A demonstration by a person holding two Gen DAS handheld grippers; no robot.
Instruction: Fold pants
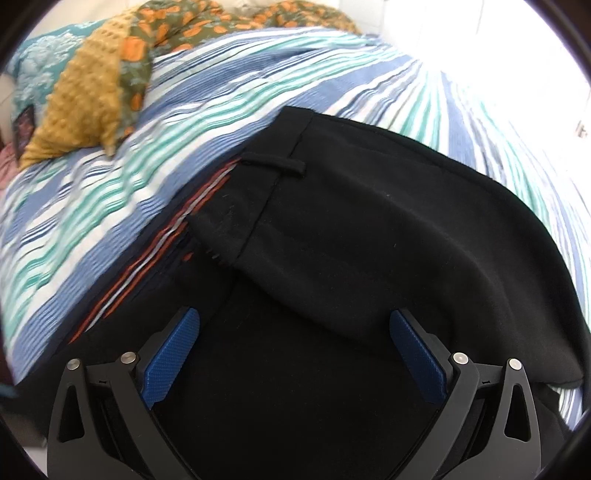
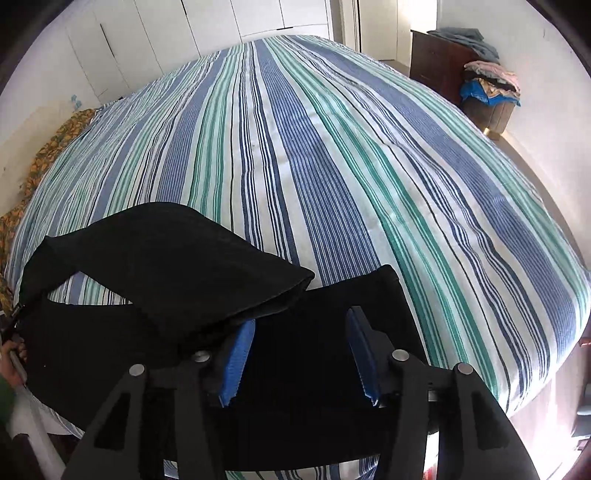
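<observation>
My left gripper [image 1: 295, 354] is spread wide and my right gripper [image 2: 301, 354] half-spread, both empty over black fabric pants [image 1: 369, 229] folded on the blue-green striped bedspread [image 2: 332, 147]; no readable labels.

- A striped bedspread [image 2: 332, 155] in blue, teal and white covers the bed.
- A mustard knobbly cushion [image 1: 85, 96] lies near the head, touching a green quilt with orange flowers [image 1: 192, 26].
- A teal patterned pillow [image 1: 37, 70] sits behind the cushion.
- White cupboard doors [image 2: 221, 18] stand beyond the bed.
- A dark wooden dresser [image 2: 439, 62] is beside what looks like a basket heaped with clothes [image 2: 491, 92].
</observation>
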